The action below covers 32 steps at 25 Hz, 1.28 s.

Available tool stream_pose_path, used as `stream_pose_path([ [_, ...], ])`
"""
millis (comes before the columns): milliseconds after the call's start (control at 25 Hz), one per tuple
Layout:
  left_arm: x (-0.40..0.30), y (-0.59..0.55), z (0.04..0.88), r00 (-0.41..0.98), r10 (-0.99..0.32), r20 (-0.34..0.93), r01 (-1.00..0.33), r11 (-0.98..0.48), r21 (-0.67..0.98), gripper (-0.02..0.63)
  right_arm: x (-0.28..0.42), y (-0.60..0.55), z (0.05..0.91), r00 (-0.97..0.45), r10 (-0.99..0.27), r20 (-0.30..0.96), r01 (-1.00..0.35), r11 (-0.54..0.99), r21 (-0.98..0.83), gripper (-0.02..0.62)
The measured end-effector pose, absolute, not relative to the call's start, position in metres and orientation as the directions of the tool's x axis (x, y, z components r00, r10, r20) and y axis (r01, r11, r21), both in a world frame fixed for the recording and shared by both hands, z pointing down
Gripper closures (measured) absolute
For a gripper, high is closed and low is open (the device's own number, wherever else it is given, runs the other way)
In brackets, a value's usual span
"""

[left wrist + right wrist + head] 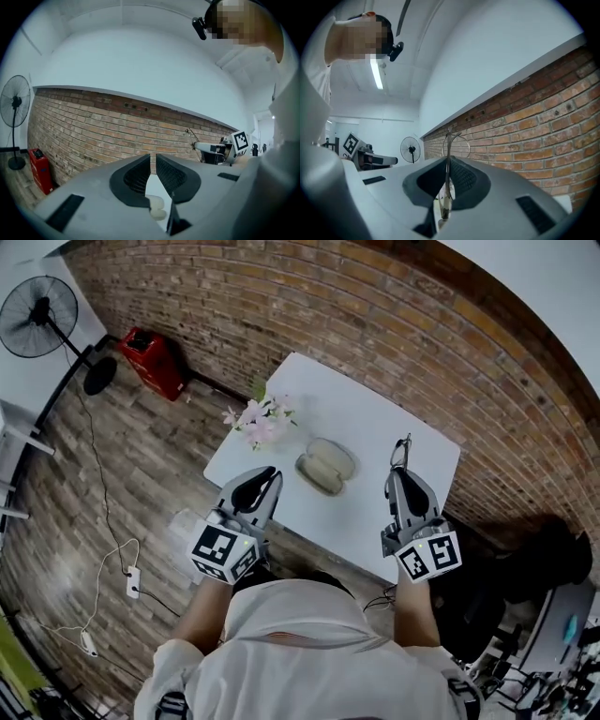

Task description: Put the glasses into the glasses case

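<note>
An open pale glasses case [325,467] lies in the middle of the white table [375,418]. Thin-rimmed glasses [402,452] stand upright in my right gripper [400,472], which is shut on them at the table's right side. In the right gripper view the glasses [456,145] rise above the closed jaws of my right gripper [447,160]. My left gripper [273,474] is at the table's near left edge, left of the case, shut with nothing in it. In the left gripper view the case [157,206] shows low between the jaws of the left gripper [153,157].
Pink flowers [259,420] stand at the table's left corner, close to the left gripper. A brick wall [375,324] runs behind the table. On the wooden floor to the left are a red box [154,361], a standing fan [38,316] and cables with a power strip [132,581].
</note>
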<state>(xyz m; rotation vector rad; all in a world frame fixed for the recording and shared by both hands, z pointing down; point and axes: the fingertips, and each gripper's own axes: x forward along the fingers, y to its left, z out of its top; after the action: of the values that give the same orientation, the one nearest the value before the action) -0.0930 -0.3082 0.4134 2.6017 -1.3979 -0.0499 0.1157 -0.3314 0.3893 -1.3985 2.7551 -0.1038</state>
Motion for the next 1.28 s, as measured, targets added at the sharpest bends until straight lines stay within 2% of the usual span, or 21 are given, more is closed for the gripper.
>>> stream_pose_path([
  [240, -0.135, -0.371, 0.413, 0.644, -0.763, 0.052, -0.758, -0.628, 0.179, 0.561, 0.061, -0.361, 0.385, -0.532, -0.847, -0.006, -0.844, 0.531, -0.079, 0.532],
  [520, -0.139, -0.394, 0.432, 0.676, -0.732, 0.085, -0.731, -0.65, 0.206, 0.561, 0.051, -0.379, 0.439, -0.528, -0.836, 0.15, -0.849, 0.525, -0.06, 0.532],
  [760, -0.133, -0.387, 0.437, 0.638, -0.761, 0.117, -0.763, -0.606, 0.224, 0.561, 0.038, -0.401, 0.521, -0.615, -0.674, 0.41, -0.75, 0.66, -0.039, 0.532],
  [960, -0.135, -0.377, 0.439, 0.586, -0.796, 0.149, -0.805, -0.55, 0.223, 0.561, 0.031, -0.409, 0.614, -0.605, -0.488, 0.629, -0.663, 0.747, -0.059, 0.532],
  [1280, -0.138, -0.368, 0.444, 0.536, -0.824, 0.184, -0.84, -0.499, 0.215, 0.561, 0.022, -0.41, 0.722, -0.527, -0.233, 0.817, -0.559, 0.82, -0.127, 0.532],
])
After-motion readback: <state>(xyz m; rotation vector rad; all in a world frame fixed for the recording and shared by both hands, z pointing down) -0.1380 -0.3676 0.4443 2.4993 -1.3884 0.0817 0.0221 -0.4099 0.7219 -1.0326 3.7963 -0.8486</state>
